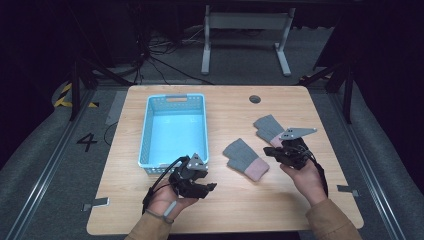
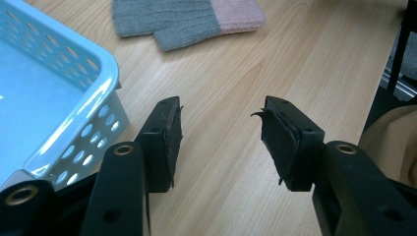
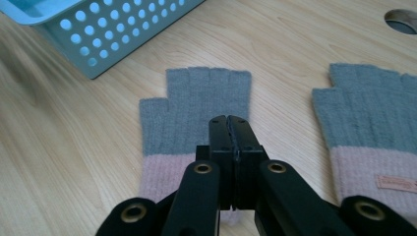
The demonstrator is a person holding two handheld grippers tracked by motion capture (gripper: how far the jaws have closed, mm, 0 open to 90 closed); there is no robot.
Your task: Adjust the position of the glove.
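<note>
two grey gloves with pink cuffs lie flat on the wooden bench [image 1: 240, 200], to the right of a light blue basket [image 1: 150, 130]. the near glove [image 1: 245, 158] sits between the two hands; the far glove [image 1: 268, 127] lies just beyond the right gripper [image 3: 231, 123]. that gripper hovers over the near glove's cuff with its jaws pressed together and nothing between them. the left gripper [image 2: 221, 140] is low over bare wood just beside the basket's near corner, its jaws apart and empty.
</note>
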